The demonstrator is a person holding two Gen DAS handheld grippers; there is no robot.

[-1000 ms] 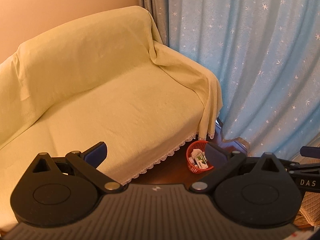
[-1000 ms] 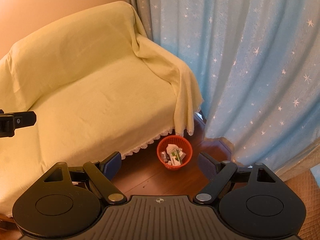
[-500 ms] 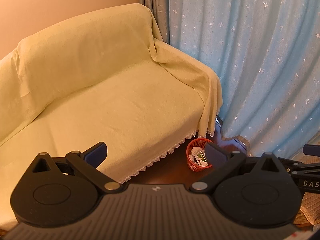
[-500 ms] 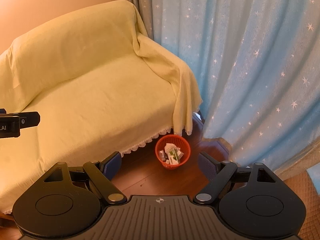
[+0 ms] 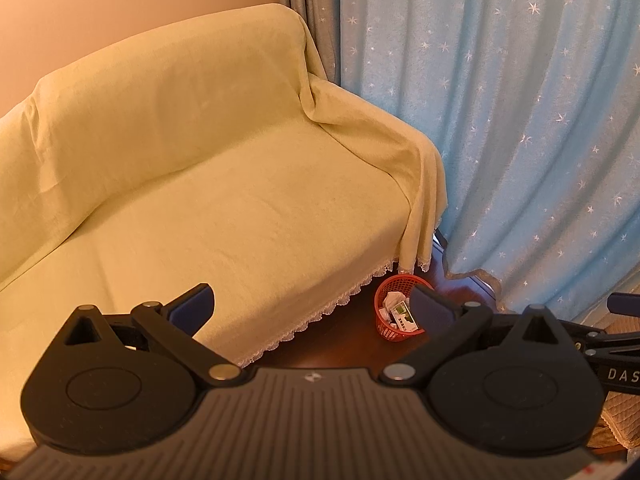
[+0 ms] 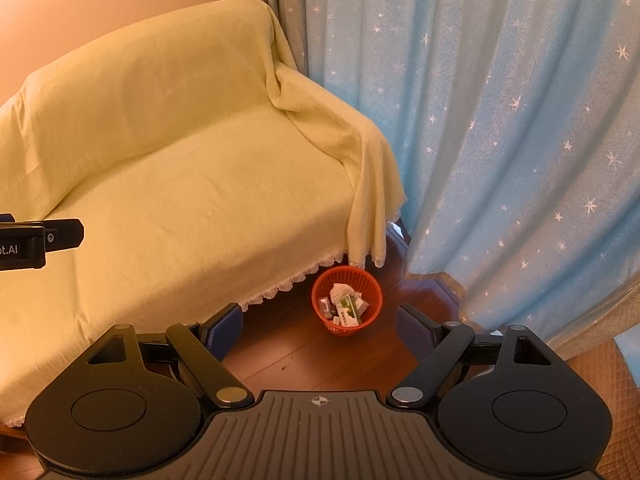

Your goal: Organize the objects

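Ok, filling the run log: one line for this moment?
left tongs: open, empty | right tongs: open, empty | red basket: on floor beside sofa, holds items

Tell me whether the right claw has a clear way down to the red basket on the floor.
Probably yes. The right claw is open and empty, and the red basket stands on bare wood floor beside the sofa cover, nothing between. It looks well below, so a reach down is needed.

A yellow-covered sofa stands against a blue starred curtain on wooden floor.
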